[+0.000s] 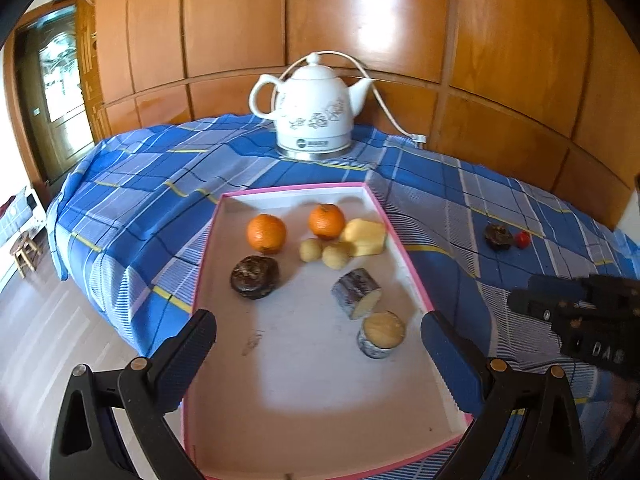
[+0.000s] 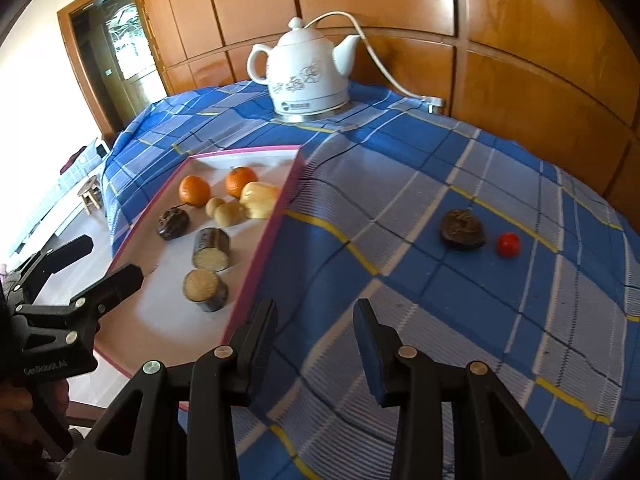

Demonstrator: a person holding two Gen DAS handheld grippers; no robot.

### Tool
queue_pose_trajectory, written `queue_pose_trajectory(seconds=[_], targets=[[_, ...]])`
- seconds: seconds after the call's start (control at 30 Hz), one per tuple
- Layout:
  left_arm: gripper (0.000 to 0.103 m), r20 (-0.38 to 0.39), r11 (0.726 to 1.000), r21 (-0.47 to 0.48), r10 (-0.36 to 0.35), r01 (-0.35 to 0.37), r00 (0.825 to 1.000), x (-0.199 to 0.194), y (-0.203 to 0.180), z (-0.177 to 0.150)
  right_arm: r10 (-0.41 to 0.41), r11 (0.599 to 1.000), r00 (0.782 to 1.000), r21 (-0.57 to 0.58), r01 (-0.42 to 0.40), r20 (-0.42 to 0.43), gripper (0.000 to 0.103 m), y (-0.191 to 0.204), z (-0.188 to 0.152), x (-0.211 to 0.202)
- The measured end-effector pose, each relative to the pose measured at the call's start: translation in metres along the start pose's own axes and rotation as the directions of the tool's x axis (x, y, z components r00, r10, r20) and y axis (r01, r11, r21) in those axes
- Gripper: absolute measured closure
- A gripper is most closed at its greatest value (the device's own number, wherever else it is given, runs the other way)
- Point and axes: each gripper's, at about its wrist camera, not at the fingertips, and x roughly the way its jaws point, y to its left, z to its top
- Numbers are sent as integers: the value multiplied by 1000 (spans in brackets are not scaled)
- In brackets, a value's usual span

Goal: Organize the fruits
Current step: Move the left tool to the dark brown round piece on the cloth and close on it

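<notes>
A pink-rimmed white tray (image 1: pixel 404 240) (image 2: pixel 256 256) lies on the blue checked cloth. It holds two oranges (image 1: pixel 267 233) (image 2: pixel 194 191), two small yellow fruits (image 1: pixel 311 249), a yellow piece (image 1: pixel 366 237), a dark round fruit (image 1: pixel 255 277) and two cut cane pieces (image 1: pixel 356 293) (image 2: pixel 205 289). Outside it, on the cloth to the right, lie a dark fruit (image 2: pixel 463 229) (image 1: pixel 498 236) and a small red fruit (image 2: pixel 508 244) (image 1: pixel 522 239). My left gripper (image 1: pixel 318 346) is open and empty over the tray's near end. My right gripper (image 2: pixel 316 334) is open and empty above the cloth right of the tray.
A white ceramic kettle (image 1: pixel 310 112) (image 2: pixel 306 76) with a cord stands at the back of the table against a wooden panel wall. The table's left edge drops to the floor, where a small stool (image 1: pixel 24 250) stands.
</notes>
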Motion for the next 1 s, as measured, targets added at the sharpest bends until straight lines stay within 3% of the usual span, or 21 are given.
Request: queue_pose_trajectory(seconds=[0.67, 1.0], targets=[[0, -28, 991, 102, -85, 88, 996, 6, -39, 2, -157, 986, 988, 58, 156, -1, 63, -94, 17, -43], [0, -2, 977, 168, -134, 132, 991, 6, -62, 19, -316, 929, 947, 186, 321, -56, 63, -200, 10, -47]])
